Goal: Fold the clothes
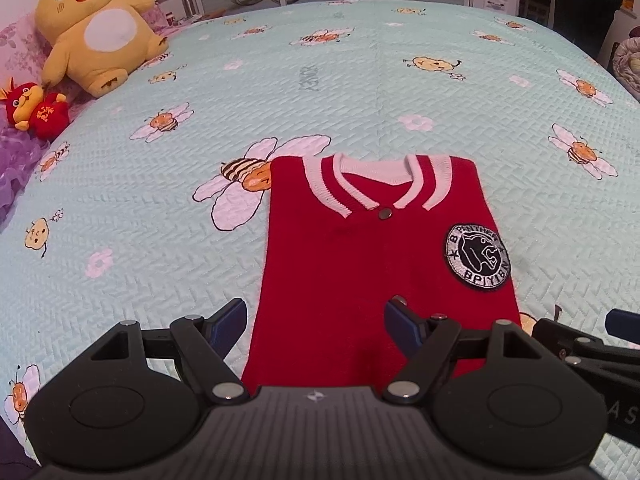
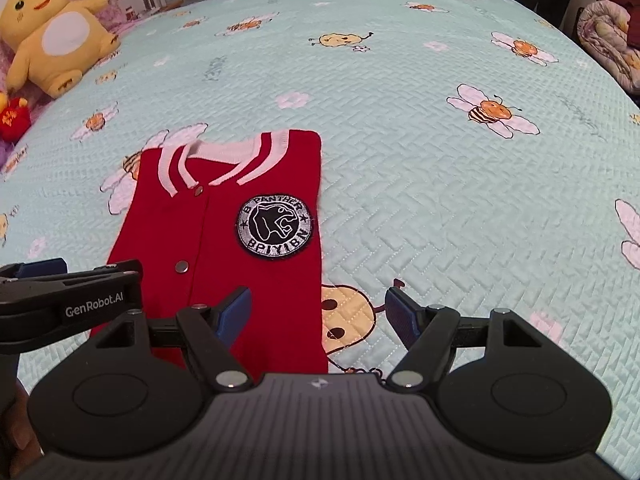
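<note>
I am hovering both tools released at the bottom of each frame, the left tool (image 1: pixel 316 320) spread over the near hem of the red sweater (image 1: pixel 372 264) and the right tool (image 2: pixel 318 312) straddling its right edge, neither gripping anything. My worry is that pinching only the top knit layer would be dragging the tucked sides open as I lift. The sweater is lying flat on the bed (image 1: pixel 280 80) at frame centre, long axis running away from me, its white-striped collar (image 1: pixel 376 168) pointing toward the far side.
</note>
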The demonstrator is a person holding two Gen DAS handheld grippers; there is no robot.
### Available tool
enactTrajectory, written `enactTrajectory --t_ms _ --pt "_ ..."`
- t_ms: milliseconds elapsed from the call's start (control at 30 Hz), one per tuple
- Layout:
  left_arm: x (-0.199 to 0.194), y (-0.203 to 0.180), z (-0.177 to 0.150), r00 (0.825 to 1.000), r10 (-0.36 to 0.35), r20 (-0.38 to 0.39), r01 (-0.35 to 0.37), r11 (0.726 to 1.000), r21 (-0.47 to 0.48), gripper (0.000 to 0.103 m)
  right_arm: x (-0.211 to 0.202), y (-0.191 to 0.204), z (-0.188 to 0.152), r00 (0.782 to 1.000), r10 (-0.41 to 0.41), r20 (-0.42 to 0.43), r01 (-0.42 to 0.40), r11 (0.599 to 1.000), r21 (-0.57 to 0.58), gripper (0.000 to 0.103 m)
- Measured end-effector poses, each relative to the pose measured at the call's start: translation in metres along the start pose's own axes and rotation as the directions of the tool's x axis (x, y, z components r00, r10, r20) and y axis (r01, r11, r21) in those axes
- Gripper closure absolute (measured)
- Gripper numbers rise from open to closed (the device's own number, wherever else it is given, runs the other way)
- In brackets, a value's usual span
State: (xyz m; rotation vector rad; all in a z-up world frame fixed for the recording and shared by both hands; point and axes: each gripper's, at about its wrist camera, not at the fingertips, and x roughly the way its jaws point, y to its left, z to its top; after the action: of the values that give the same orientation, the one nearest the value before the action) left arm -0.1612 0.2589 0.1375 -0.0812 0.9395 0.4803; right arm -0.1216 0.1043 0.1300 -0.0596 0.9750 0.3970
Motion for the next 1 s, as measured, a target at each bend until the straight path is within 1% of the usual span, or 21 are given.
enactTrajectory --t_ms 167,433,467,500,567,633,667,700,767,833,933,1000 --pt "-0.003 -0.001 -0.001 1.000 0.015 0.019 -0.015 1.000 -0.001 0.024 -0.008 -0.004 -0.004 0.998 0.034 0.050 -0.035 0.999 0.018 0.030" --pt "-0.010 -0.010 -0.005 0.999 0.018 0.044 -0.019 1.000 0.016 0.024 -0.020 -0.006 -0.014 0.985 0.056 0.165 -0.054 0.998 -0.015 0.030" --pt "-0.012 -0.015 -0.006 0.999 0.015 0.051 -0.016 1.000 0.024 0.024 -0.022 -0.007 -0.016 0.981 0.056 0.183 -0.054 0.998 -0.014 0.030" --pt "-0.014 -0.019 -0.007 0.998 0.011 0.058 -0.013 0.999 0.033 0.024 -0.027 -0.011 -0.019 0.974 0.053 0.220 -0.053 0.999 -0.006 0.030" --pt "-0.019 -0.036 -0.011 0.997 -0.010 0.082 0.004 0.998 0.069 0.024 -0.038 -0.024 -0.028 0.948 0.035 0.316 -0.043 0.999 0.018 0.030" --pt "-0.025 -0.059 -0.016 0.994 -0.054 0.100 0.042 0.992 0.115 0.024 -0.046 -0.043 -0.037 0.918 -0.009 0.396 -0.015 0.998 0.056 0.029" --pt "-0.027 -0.070 -0.019 0.991 -0.080 0.108 0.065 0.989 0.136 0.024 -0.047 -0.055 -0.042 0.910 -0.036 0.412 0.003 0.997 0.081 0.028" --pt "-0.029 -0.083 -0.023 0.987 -0.111 0.120 0.092 0.984 0.154 0.024 -0.046 -0.068 -0.045 0.909 -0.060 0.412 0.017 0.994 0.107 0.024" --pt "-0.034 -0.112 -0.031 0.976 -0.163 0.144 0.133 0.972 0.196 0.024 -0.045 -0.096 -0.052 0.903 -0.121 0.412 0.056 0.984 0.166 0.024" --pt "-0.037 -0.141 -0.037 0.963 -0.208 0.169 0.165 0.957 0.237 0.024 -0.046 -0.125 -0.063 0.885 -0.201 0.419 0.112 0.967 0.227 0.024" --pt "-0.036 -0.185 -0.041 0.942 -0.275 0.191 0.212 0.932 0.294 0.022 -0.044 -0.166 -0.076 0.872 -0.293 0.391 0.190 0.941 0.281 0.024" --pt "-0.032 -0.214 -0.041 0.928 -0.316 0.198 0.242 0.914 0.327 0.022 -0.037 -0.193 -0.077 0.877 -0.338 0.343 0.229 0.919 0.321 0.024"
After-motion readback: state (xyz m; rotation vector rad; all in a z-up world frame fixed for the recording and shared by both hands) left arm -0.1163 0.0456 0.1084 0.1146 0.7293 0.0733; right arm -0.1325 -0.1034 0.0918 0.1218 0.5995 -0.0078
